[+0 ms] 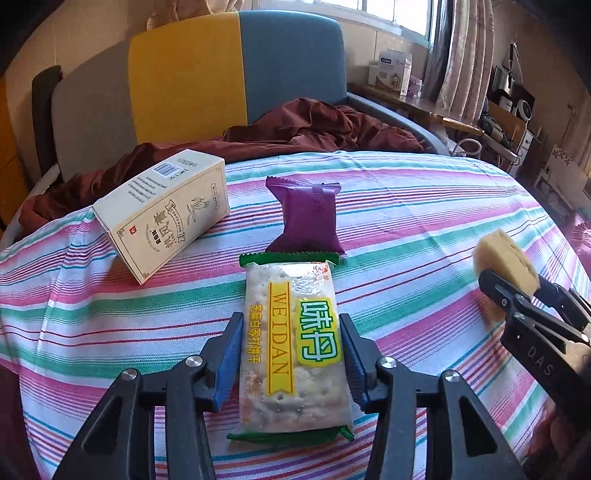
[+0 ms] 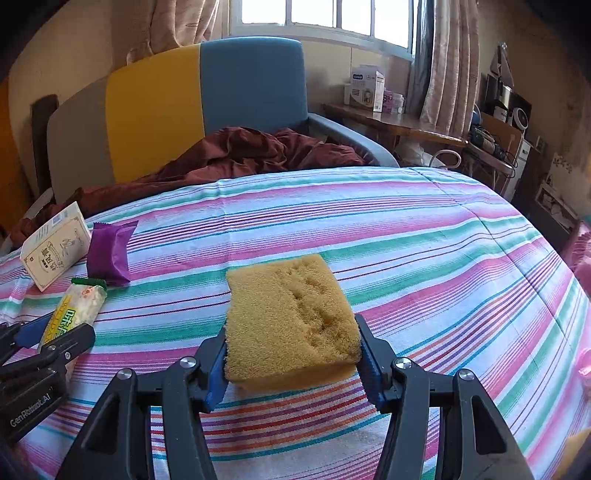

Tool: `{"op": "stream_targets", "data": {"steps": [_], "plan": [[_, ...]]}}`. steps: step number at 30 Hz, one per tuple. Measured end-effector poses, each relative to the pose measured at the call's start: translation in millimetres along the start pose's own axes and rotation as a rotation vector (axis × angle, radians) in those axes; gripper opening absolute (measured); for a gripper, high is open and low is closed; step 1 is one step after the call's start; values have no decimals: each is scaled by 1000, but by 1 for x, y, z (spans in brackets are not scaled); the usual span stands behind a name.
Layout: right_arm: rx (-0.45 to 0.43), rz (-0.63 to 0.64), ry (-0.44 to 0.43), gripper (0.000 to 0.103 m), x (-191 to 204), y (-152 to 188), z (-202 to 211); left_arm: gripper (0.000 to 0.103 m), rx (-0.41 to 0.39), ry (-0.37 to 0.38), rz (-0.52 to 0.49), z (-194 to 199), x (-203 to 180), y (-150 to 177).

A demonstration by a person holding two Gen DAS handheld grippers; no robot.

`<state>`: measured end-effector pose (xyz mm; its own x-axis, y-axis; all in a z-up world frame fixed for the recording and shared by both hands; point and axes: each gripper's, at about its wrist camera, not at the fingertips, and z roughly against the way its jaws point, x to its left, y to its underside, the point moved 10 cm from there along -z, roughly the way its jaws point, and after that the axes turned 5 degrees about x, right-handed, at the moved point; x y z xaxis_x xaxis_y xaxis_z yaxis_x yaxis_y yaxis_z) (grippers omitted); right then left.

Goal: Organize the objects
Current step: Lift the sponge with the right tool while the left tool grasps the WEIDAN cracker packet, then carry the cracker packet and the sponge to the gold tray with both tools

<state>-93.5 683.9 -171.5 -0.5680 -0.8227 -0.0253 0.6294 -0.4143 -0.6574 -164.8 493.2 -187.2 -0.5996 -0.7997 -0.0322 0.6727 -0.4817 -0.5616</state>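
Left wrist view: striped bedspread (image 1: 424,221) in pink, green and white covers the work surface; a maroon cloth (image 1: 295,129) lies bunched behind it before a yellow-and-blue headboard (image 1: 236,62). The left gripper (image 1: 291,325) has its blue pads touching both sides of the cracker packet (image 1: 295,354), which lies on the spread. Beyond it lie a purple packet (image 1: 310,218) and a cream box (image 1: 162,214).

Right wrist view: the right gripper (image 2: 291,343) clamps a yellow sponge (image 2: 291,317), raised above the spread. A curtained window (image 2: 325,14) and cluttered desk (image 2: 399,122) stand behind.
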Motion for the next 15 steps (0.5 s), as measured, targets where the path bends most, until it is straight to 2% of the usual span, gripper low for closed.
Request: {"op": "stream_targets", "data": {"steps": [7,15], "plan": [[-22,23,14,59,4,-2,4,49,-66,11,29,17,5,3],[-55,37,18,59,8,-4,11,49,-187,-9,-23,53,-1,9]]}}
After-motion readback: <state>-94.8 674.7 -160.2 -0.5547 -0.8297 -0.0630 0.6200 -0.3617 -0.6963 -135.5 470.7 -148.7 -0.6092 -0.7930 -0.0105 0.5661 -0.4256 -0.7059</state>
